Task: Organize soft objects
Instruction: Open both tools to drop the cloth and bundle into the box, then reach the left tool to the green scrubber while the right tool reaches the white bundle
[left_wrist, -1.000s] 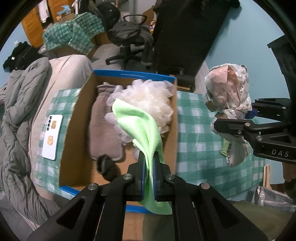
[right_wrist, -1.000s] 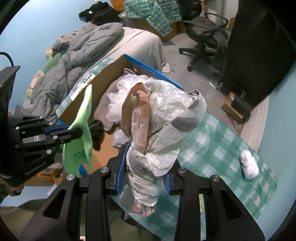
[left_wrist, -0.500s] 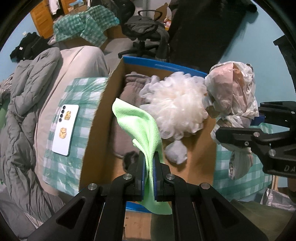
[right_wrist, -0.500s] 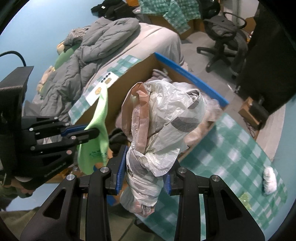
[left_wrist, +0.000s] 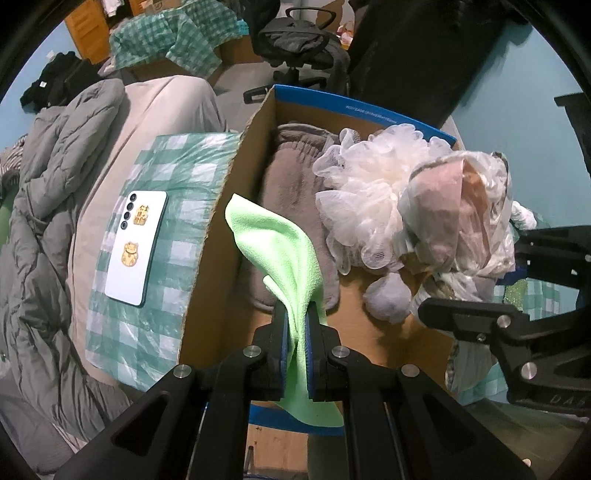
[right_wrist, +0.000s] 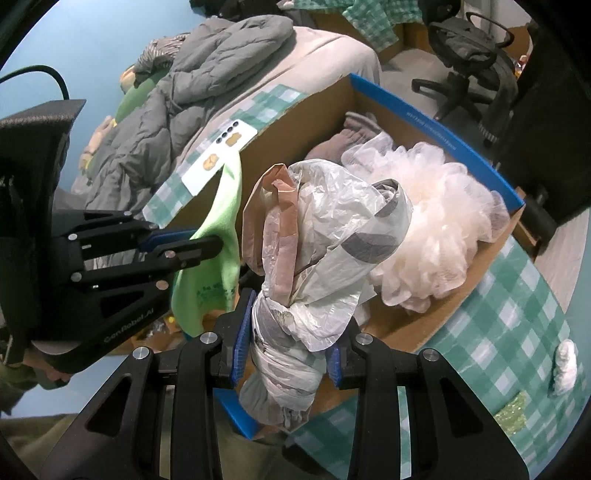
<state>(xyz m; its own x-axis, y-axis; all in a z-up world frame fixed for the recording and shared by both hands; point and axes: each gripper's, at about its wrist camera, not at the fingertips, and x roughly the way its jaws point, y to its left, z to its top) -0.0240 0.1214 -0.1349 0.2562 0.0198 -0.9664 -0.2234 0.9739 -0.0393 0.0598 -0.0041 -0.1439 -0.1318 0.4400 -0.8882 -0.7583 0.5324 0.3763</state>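
Observation:
My left gripper (left_wrist: 296, 334) is shut on a light green cloth (left_wrist: 280, 251) and holds it over the near edge of an open cardboard box (left_wrist: 218, 206) with blue flaps. My right gripper (right_wrist: 286, 354) is shut on a bundle of crumpled plastic bags (right_wrist: 325, 258) and holds it over the box's right side; the bundle shows in the left wrist view (left_wrist: 458, 206). Inside the box lie a grey fleece item (left_wrist: 291, 184), a white mesh bath pouf (left_wrist: 362, 195) and a small grey ball (left_wrist: 388, 299). The green cloth also shows in the right wrist view (right_wrist: 218, 254).
A white phone (left_wrist: 136, 240) lies on the green checked tablecloth (left_wrist: 155, 302) left of the box. A grey quilt (left_wrist: 40, 206) covers the bed on the left. An office chair (left_wrist: 295, 48) stands behind the box. A small white soft item (right_wrist: 565, 365) lies on the cloth at right.
Both grippers have moved leftwards and forwards over the box with their loads. The plastic bag bundle now hangs above the box's right side beside the pouf.

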